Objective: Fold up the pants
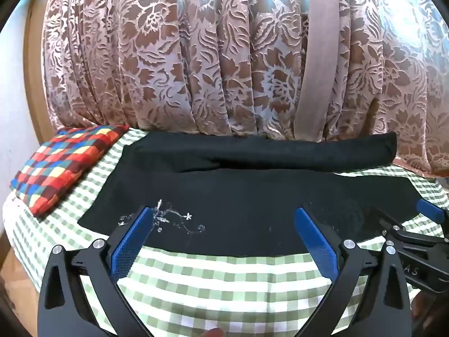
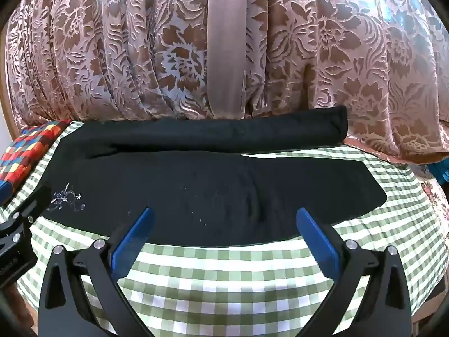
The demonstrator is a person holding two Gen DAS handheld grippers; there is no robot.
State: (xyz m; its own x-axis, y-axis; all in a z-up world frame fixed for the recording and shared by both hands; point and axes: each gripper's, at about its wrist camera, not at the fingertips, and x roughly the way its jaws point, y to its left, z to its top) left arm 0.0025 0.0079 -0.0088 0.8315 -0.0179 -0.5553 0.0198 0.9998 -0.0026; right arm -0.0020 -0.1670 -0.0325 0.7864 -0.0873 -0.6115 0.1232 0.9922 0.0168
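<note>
Both tools (image 1: pixel 221 224) (image 2: pixel 221 224) wide open, pants (image 2: pixel 213 185) just ahead, prob. untouched.

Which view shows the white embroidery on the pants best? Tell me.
The left wrist view: the embroidery lies near and large on the pants, though one blue finger hides part. In the right wrist view it is whole but smaller, off at the left.

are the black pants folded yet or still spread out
Spread out: the black pants lie flat on the checked cloth, both legs side by side, unfolded.
</note>
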